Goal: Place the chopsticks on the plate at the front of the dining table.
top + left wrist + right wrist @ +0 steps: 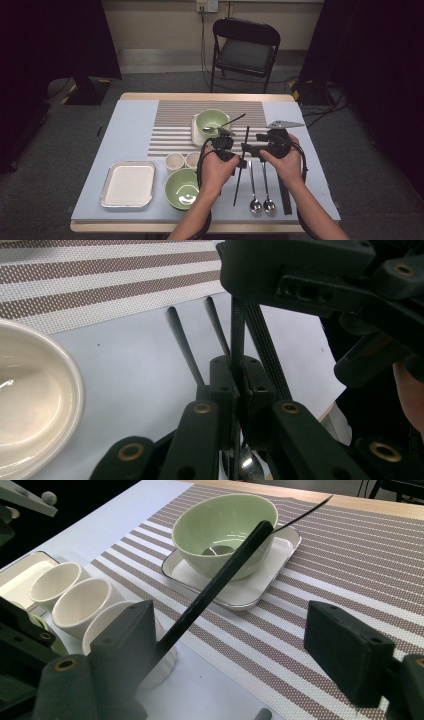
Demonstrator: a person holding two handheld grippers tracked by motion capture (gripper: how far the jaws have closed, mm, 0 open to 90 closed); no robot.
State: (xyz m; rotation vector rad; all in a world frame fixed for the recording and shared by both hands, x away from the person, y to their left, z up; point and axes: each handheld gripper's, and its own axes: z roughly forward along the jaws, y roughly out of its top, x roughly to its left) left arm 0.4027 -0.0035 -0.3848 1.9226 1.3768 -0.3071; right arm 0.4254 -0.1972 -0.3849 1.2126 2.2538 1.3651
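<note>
From above we look forward over the table (130, 125); both gripper views sit close and low, sharing the striped mat (350, 580) with it.

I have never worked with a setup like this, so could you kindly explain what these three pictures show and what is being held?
A person sits at a table with a hand-held two-jaw gripper in each hand. The high view looks down from above; the other two come from cameras riding on the grippers. On the table lie a striped mat, a green bowl with a spoon in it on a white dish, small cups, a metal tray and two spoons. The left gripper is shut on a black chopstick; the right gripper stands open around it.
</note>
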